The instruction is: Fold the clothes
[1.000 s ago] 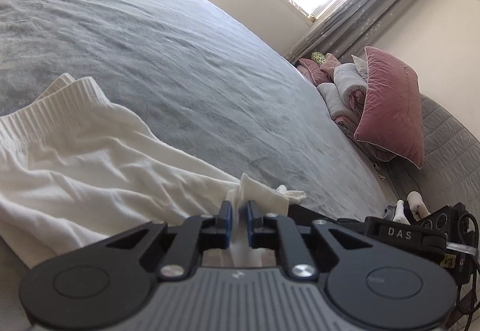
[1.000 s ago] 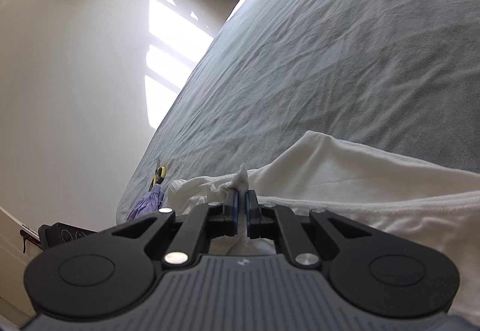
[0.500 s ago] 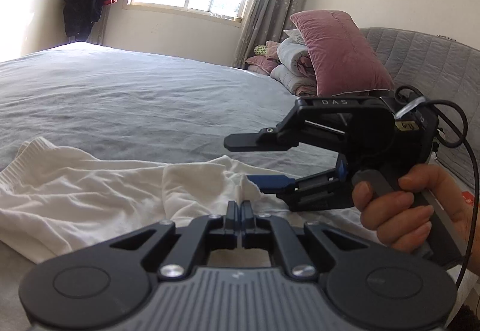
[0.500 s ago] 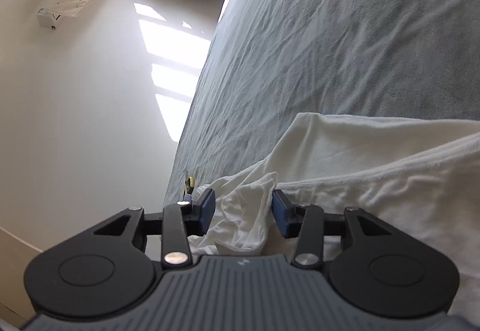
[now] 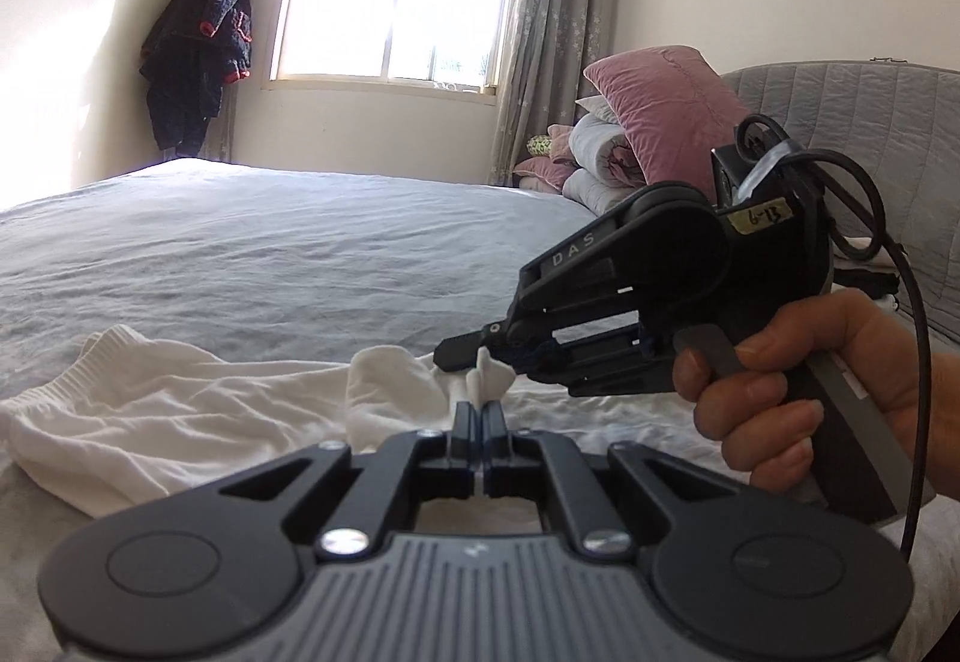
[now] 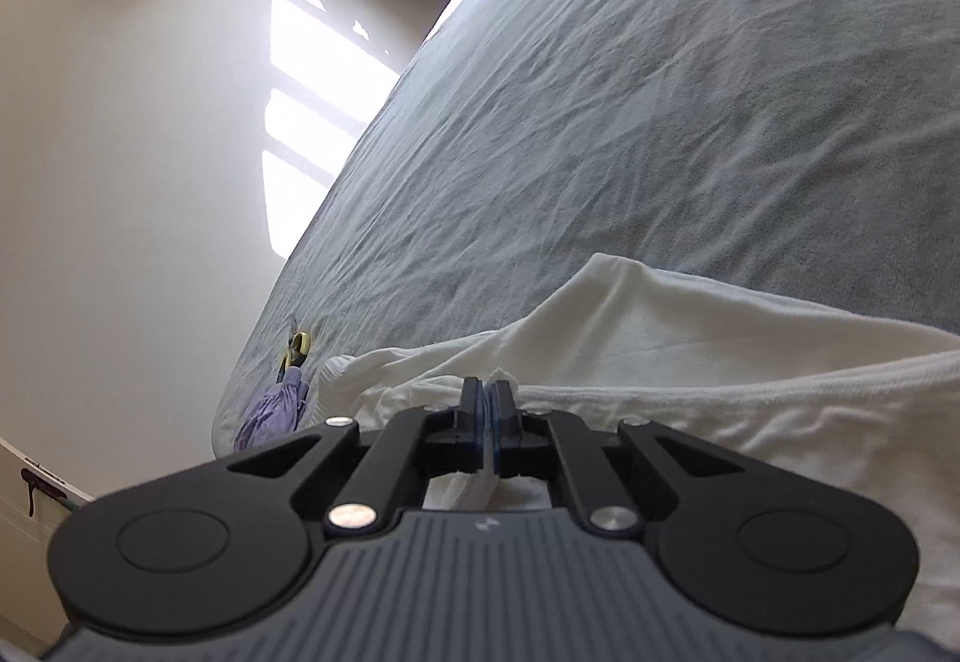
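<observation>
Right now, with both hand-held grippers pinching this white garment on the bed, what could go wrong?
1. Both the left hand-held gripper and right hand-held gripper clamp only small tufts of the white garment; either could slip when lifted.
2. They grip nearly the same bunched spot, so the fold may come out crooked.
3. The right one's cable hangs loose and could snag.
</observation>
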Available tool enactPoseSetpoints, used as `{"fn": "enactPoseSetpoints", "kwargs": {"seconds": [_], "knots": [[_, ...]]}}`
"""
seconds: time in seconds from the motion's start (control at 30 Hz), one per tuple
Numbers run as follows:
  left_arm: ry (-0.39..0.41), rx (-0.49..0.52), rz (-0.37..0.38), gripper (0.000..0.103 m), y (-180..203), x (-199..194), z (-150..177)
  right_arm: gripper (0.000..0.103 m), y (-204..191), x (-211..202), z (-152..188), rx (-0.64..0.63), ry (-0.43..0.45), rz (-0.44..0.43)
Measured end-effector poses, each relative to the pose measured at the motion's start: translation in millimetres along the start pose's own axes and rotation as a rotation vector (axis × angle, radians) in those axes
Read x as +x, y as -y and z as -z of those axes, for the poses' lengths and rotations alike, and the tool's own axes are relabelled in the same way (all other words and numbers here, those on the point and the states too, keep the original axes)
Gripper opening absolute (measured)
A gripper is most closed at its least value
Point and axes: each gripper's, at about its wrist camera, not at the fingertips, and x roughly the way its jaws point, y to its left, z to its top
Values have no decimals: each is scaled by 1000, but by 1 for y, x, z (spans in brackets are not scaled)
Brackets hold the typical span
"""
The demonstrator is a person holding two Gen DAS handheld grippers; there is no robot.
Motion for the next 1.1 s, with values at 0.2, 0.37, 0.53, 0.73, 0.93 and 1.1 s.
{"fn": "enactPoseSetpoints", "kwargs": {"seconds": [0.2, 0.37, 0.53, 0.73, 0.93, 1.1], "knots": [[63, -196, -97, 1, -37, -10, -10, 2, -19, 13, -15, 87, 32, -78], [76, -277, -82, 1, -59, -19, -9, 12, -44, 29, -20, -14, -3, 18], [53, -170, -60, 1, -45, -25, 6, 15, -39, 27, -13, -50, -76, 85], [27, -33, -41, 2, -15, -17, 19, 52, -13, 8, 3, 98, -82, 33], [-8, 45, -4, 2, 1, -10, 24, 52, -18, -14, 12, 45, -94, 37], [-54, 143, 5, 2, 17, -4, 34, 52, -60, 0, 13, -222, -153, 72]]}}
